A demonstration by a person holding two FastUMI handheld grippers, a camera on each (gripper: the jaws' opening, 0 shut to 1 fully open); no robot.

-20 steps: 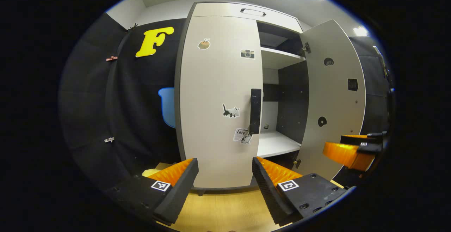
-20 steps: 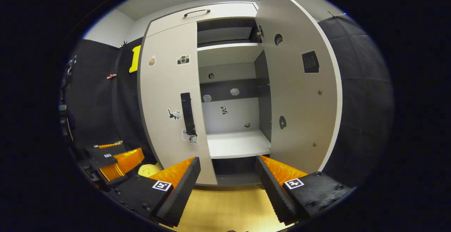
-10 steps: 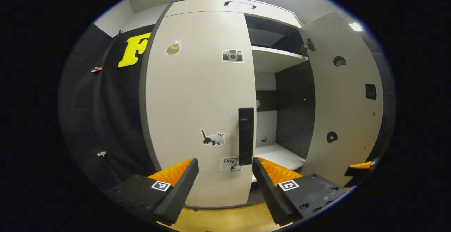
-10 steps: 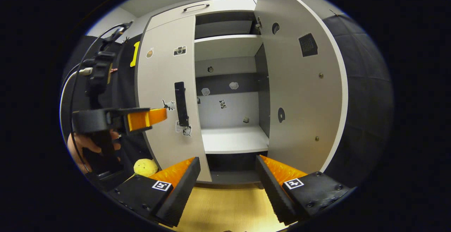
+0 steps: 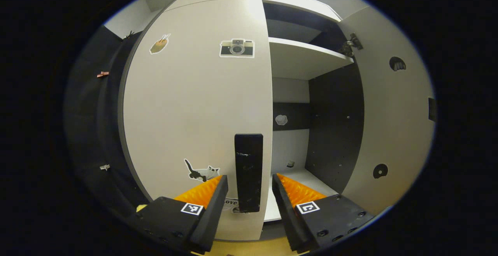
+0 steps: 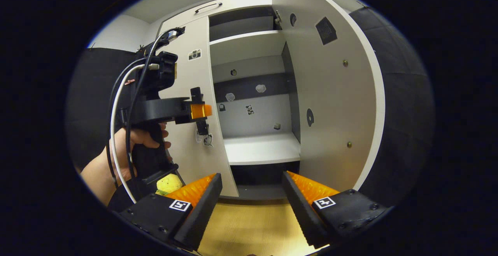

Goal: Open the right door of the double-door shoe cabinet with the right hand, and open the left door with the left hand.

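Over the last second I pushed my left gripper [image 5: 246, 199] up to the closed left door [image 5: 194, 112] until its black handle [image 5: 248, 172], at 6 o'clock, sat between my spread, empty fingers; right door [image 6: 330, 92] already open, right gripper [image 6: 252, 201] wide, idle.

"ove" on door sticker [image 5: 231, 201]

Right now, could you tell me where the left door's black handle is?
In the left gripper view, the black handle stands upright between the left gripper's open jaws, beside the cat sticker.
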